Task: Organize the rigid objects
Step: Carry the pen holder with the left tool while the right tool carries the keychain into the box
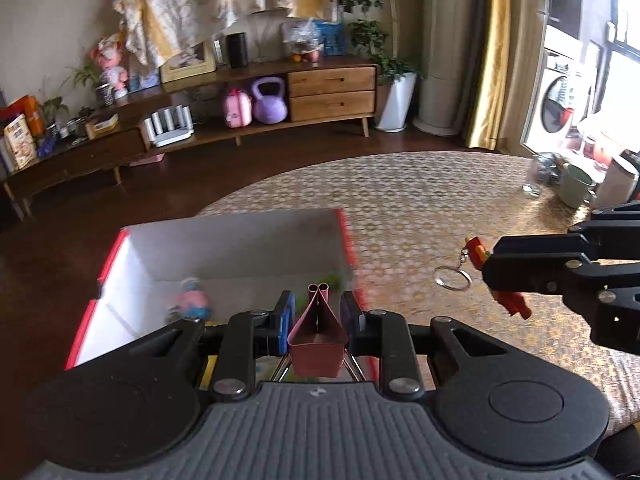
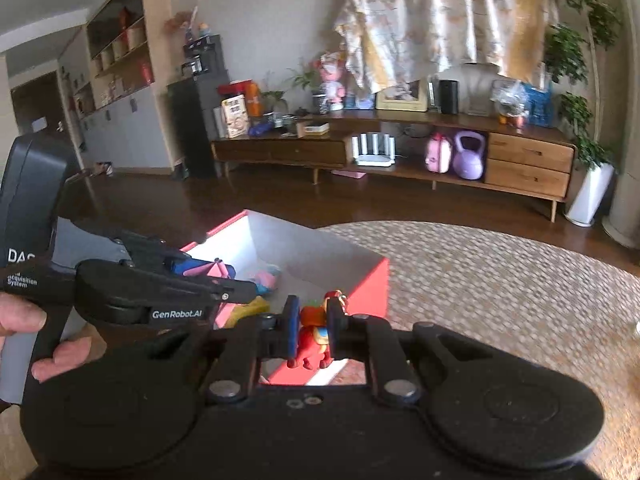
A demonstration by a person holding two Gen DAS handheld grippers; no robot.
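My left gripper [image 1: 318, 312] is shut on a pink binder clip [image 1: 318, 336], held above the open red box [image 1: 344, 236] with white inner walls. Down in the box lie a pink-and-blue figure [image 1: 190, 300] and something green [image 1: 332, 280]. My right gripper [image 2: 313, 318] is shut on a red toy keychain [image 2: 310, 340] over the box's near corner [image 2: 372, 284]. In the left wrist view the right gripper [image 1: 494, 270] comes in from the right, with the toy's metal ring [image 1: 452, 278] dangling. The right wrist view shows the left gripper [image 2: 240, 288] with the clip [image 2: 218, 268] over the box.
The box stands at the left edge of a round table with a patterned cloth [image 1: 420, 200]. A green mug [image 1: 576, 184] and a glass jar [image 1: 536, 176] stand at the table's far right. A person's hand [image 2: 24, 320] grips the left handle. A wooden sideboard [image 1: 332, 92] lines the far wall.
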